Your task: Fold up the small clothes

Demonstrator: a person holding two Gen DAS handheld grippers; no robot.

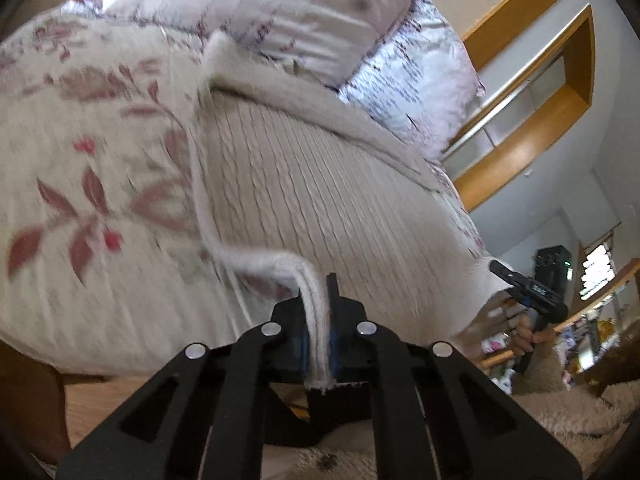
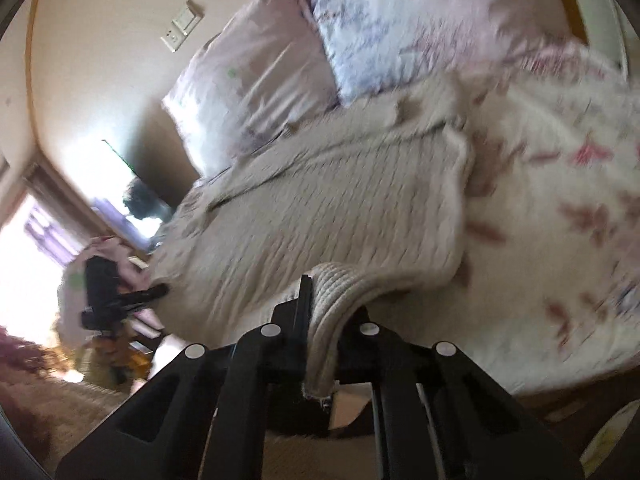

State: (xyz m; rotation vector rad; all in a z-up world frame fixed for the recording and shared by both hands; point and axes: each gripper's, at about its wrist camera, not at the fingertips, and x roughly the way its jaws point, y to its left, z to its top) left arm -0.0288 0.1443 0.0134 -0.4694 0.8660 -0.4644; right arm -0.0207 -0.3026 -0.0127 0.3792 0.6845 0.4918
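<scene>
Left wrist view: left gripper (image 1: 318, 312) closed tight on the ribbed hem of a cream knitted sweater (image 1: 304, 184), fabric pinched between the two black fingers (image 1: 334, 292) and hanging out behind them. Sweater spread flat over a bedspread (image 1: 80, 168) with red leaf pattern, far end reaching toward the pillows (image 1: 328, 28). At the right edge of the sweater, right gripper (image 1: 500, 270) seen from the side, tip at the sweater's corner, held by a hand (image 1: 524, 336). Wooden frame (image 1: 532, 120) on the wall behind. Picture a little blurred.

Right wrist view: right gripper (image 2: 316, 300) also clamped shut on the thick ribbed edge of the sweater (image 2: 320, 208), fabric bent over between the jaws and hanging down. Rest of the sweater lying on the bedspread (image 2: 560, 240), below the pillows (image 2: 260, 72). At the left side, left gripper (image 2: 160, 292) touching the opposite corner. Strong blur here; bright window (image 2: 24, 248) at far left.
</scene>
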